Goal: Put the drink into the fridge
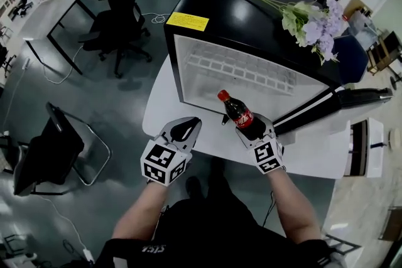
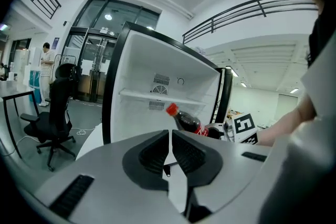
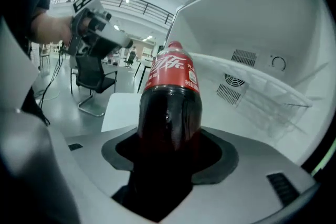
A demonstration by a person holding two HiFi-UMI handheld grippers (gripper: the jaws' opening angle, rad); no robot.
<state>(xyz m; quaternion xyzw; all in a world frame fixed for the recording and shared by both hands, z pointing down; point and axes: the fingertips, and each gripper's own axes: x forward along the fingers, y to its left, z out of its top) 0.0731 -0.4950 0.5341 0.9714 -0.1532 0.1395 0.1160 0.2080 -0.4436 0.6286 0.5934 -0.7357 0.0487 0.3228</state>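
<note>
A cola bottle (image 1: 237, 111) with a red cap and red label is held tilted in front of the open fridge (image 1: 239, 69). My right gripper (image 1: 253, 130) is shut on its lower body; in the right gripper view the bottle (image 3: 169, 105) fills the space between the jaws. The fridge is a small black one with a white inside (image 2: 157, 97) and a wire shelf (image 3: 252, 86), standing on a white table (image 1: 201, 138). My left gripper (image 1: 185, 129) hovers beside the right one, shut with nothing in it. From the left gripper view the bottle (image 2: 186, 120) shows to the right.
The fridge door (image 1: 333, 103) hangs open to the right. A bunch of purple and white flowers (image 1: 311, 22) lies on the fridge top, near a yellow sticker (image 1: 187, 22). Office chairs (image 1: 122, 22) and a desk (image 1: 47, 16) stand on the floor at left.
</note>
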